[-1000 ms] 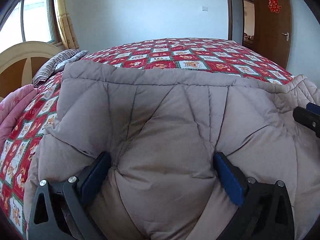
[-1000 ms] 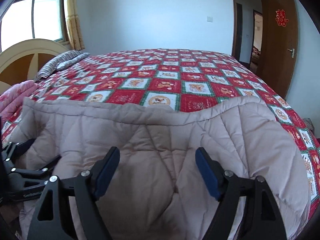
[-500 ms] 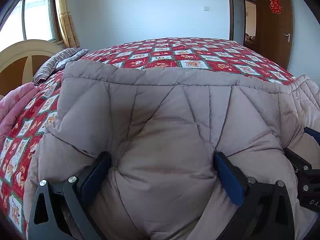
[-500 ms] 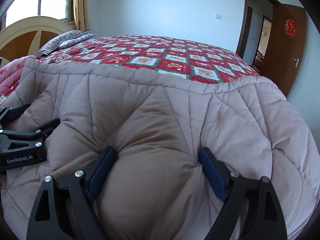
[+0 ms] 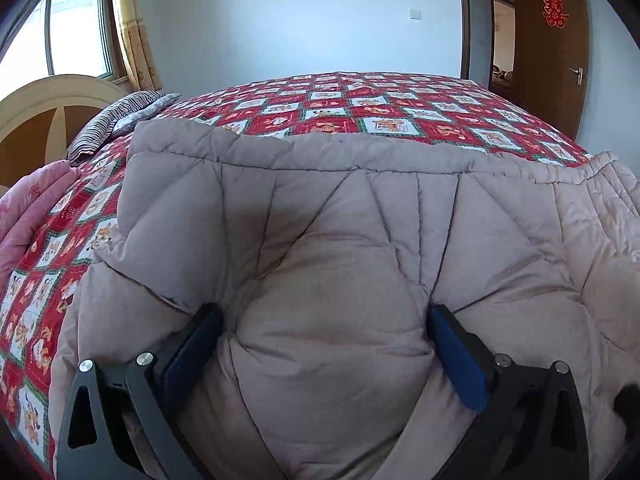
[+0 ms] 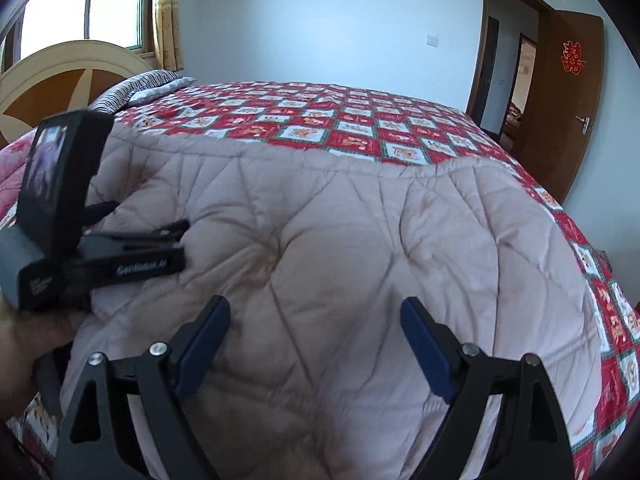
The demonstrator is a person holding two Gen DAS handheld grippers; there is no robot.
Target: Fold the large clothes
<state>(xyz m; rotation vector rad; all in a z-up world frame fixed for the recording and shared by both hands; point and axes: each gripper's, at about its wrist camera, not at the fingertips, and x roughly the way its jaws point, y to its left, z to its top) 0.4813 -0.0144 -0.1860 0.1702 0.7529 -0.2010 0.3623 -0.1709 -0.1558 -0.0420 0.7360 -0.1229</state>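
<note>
Your left gripper (image 5: 324,336) is clamped on a thick bulge of the beige quilt (image 5: 344,240): both blue pads (image 5: 456,356) dig into the padding, and the fabric puckers into deep creases that fan out from each pad. Your right gripper (image 6: 316,340) stands wide above the same quilt (image 6: 360,240), its blue pads (image 6: 424,352) apart from the cloth, which lies smooth and unpinched between them, so it holds nothing.

The quilt is a bulky, puffy piece stitched in a diamond pattern, pale beige-pink with a few faint darker smudges near its middle. It lies folded on the near part of the bed (image 6: 360,128), heaped along the near edge, with its stitched far hem running straight across from the left side towards the right. Beyond that hem the red, white and green checked bedspread (image 5: 360,112) is bare up to the far edge.

In the right wrist view you can see your left gripper (image 6: 132,248) from the side, low at the quilt's left end, with your hand (image 6: 28,344) blurred behind it.

At the head of the bed, on the left, a striped pillow (image 5: 116,120) lies by the curved headboard (image 5: 44,112), and a pink blanket (image 5: 36,204) sits at the near left corner.
</note>
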